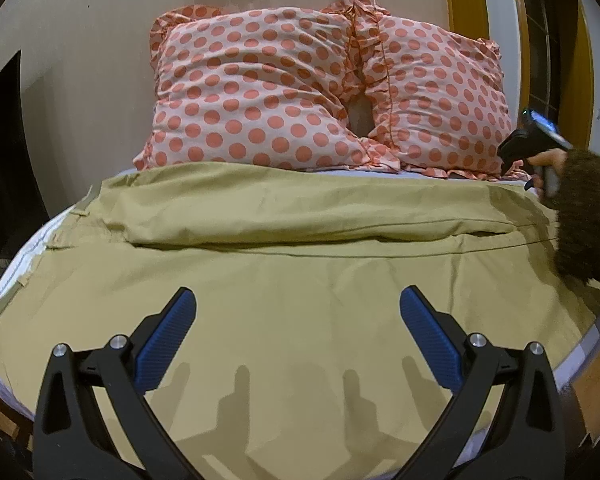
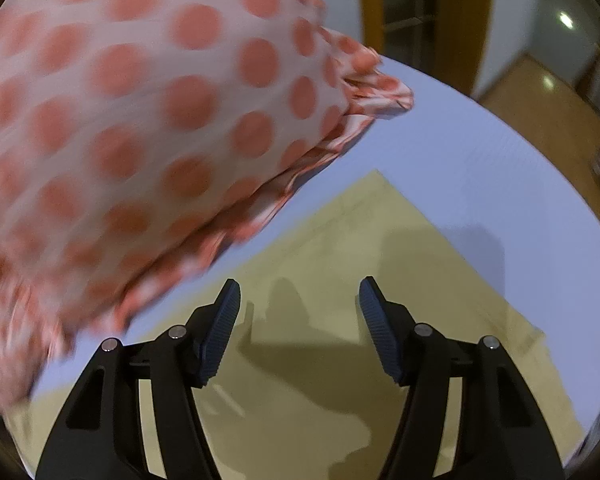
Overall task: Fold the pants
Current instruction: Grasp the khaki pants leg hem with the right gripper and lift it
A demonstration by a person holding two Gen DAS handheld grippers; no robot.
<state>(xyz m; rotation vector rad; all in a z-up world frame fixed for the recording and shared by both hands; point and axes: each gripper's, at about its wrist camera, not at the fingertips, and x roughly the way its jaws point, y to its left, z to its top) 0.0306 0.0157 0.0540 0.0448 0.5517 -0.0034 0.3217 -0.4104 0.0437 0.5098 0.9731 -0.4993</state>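
Your left gripper [image 1: 298, 312] is spread wide and holds nothing; it hovers over the near part of the khaki pants [image 1: 300, 288]. The pants lie flat across the bed sheet [image 2: 480, 184], with one fold running across them. Your right gripper [image 2: 300, 300] is also spread wide and empty, above a corner of the pants just beside the polka-dot pillow [image 2: 140, 100]. A second polka-dot pillow [image 1: 252, 92] sits beyond the pants, against the wall.

A bedroom: bed [image 1: 4, 276] with polka-dot pillows [image 1: 256, 92].
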